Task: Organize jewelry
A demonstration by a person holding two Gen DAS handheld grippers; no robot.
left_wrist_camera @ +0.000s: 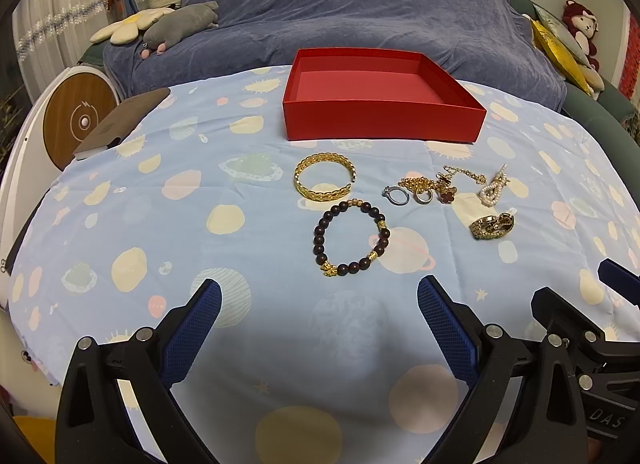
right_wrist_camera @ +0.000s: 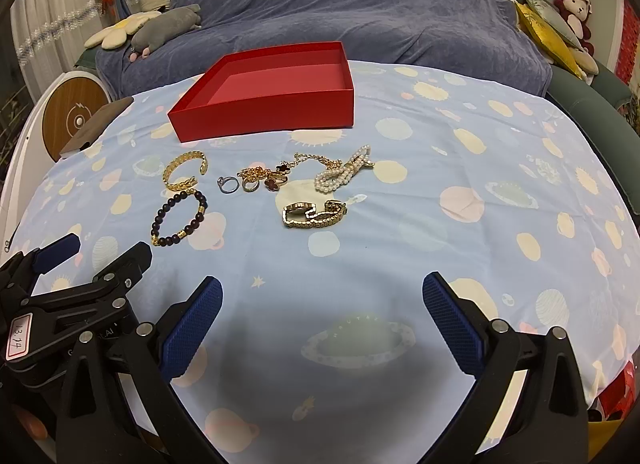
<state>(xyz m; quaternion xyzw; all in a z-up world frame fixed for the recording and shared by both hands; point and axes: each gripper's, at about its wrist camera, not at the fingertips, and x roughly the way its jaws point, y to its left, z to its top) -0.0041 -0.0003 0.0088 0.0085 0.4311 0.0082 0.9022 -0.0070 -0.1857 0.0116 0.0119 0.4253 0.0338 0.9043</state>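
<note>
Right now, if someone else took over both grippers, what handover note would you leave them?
Left gripper: open, empty, above the cloth short of the jewelry.
Right gripper: open, empty, beside it.
Red box: at the far side of the table, nothing in it.
On the cloth in front of the box: gold bangle, dark bead bracelet, silver ring, tangle of gold chain with clover charms, pearl strand, gold watch.
Done: nothing placed yet.
Left: presumably move every piece into the box. The bead bracelet lies nearest the left gripper, the watch nearest the right.
</note>
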